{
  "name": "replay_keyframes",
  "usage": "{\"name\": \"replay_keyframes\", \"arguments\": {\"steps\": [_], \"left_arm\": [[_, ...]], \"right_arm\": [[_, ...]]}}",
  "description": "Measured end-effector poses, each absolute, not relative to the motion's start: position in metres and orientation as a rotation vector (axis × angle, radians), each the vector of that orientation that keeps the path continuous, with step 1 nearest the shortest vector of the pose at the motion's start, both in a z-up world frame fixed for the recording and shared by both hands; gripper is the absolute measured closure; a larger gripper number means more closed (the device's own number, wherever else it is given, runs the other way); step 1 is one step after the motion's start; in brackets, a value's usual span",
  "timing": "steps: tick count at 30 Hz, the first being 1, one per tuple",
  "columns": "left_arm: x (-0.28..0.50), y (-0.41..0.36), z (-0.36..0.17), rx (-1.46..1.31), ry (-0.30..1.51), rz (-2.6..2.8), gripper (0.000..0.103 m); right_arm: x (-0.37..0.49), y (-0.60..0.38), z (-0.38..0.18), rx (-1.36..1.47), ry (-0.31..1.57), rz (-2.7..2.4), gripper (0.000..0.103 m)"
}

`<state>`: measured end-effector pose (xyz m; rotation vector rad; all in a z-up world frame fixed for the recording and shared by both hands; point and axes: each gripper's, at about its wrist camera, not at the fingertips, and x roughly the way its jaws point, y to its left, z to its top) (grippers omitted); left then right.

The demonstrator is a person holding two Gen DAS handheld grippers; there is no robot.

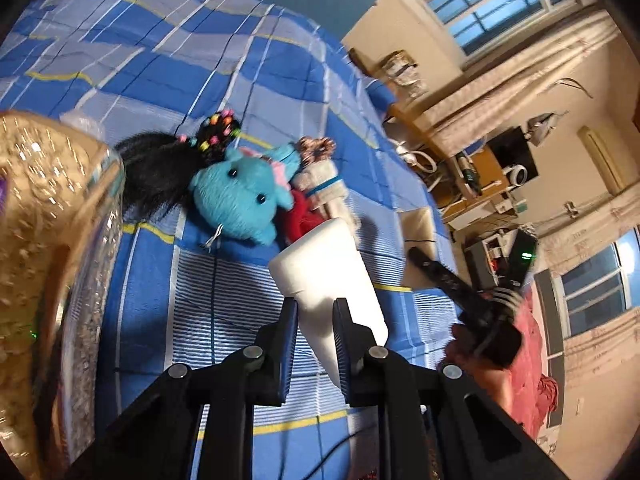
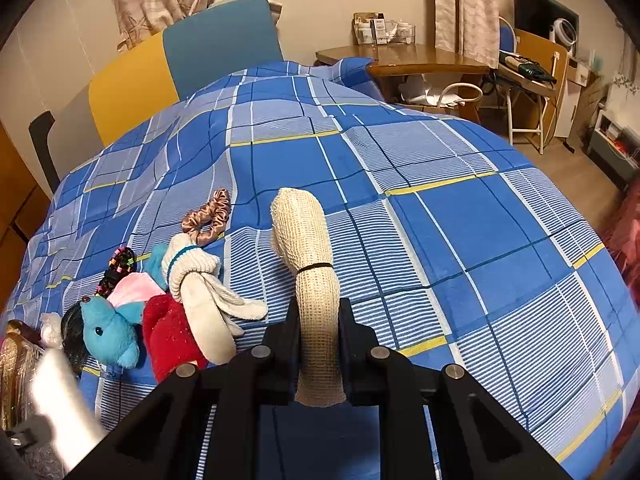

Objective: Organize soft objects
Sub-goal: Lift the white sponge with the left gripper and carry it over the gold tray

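Blue plaid bed (image 2: pixel 460 208) below: left hand-held gripper (image 1: pixel 316 320) clamps a white foam block (image 1: pixel 320 276), right hand-held gripper (image 2: pixel 320 344) squeezes a beige mesh roll (image 2: pixel 308 256); beyond, a blue plush (image 2: pixel 108 332), knotted sock (image 2: pixel 200 292) and scrunchie (image 2: pixel 208 216) lie clustered on the bed

Bedspread (image 2: pixel 440 216) matt woven cloth; blue plush toy (image 2: pixel 106 336) fuzzy; scrunchie (image 2: pixel 208 218) glossy satin; beige roll (image 2: pixel 312 280) coarse open-weave mesh; white block (image 1: pixel 328 280) smooth, matt.
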<state>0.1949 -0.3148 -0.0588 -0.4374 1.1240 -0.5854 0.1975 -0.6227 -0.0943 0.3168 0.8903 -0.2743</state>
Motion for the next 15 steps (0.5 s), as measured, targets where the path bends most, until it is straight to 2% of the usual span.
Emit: {"name": "replay_keyframes", "arguments": {"steps": [7, 15], "left_arm": [[0.183, -0.292, -0.013, -0.432, 1.035, -0.667, 0.086], [0.174, -0.231, 0.073, -0.366, 0.826, -0.733, 0.086]], "right_arm": [[0.197, -0.623, -0.096, 0.303, 0.893, -0.286, 0.087], [0.194, -0.625, -0.096, 0.264, 0.889, -0.335, 0.087]]}}
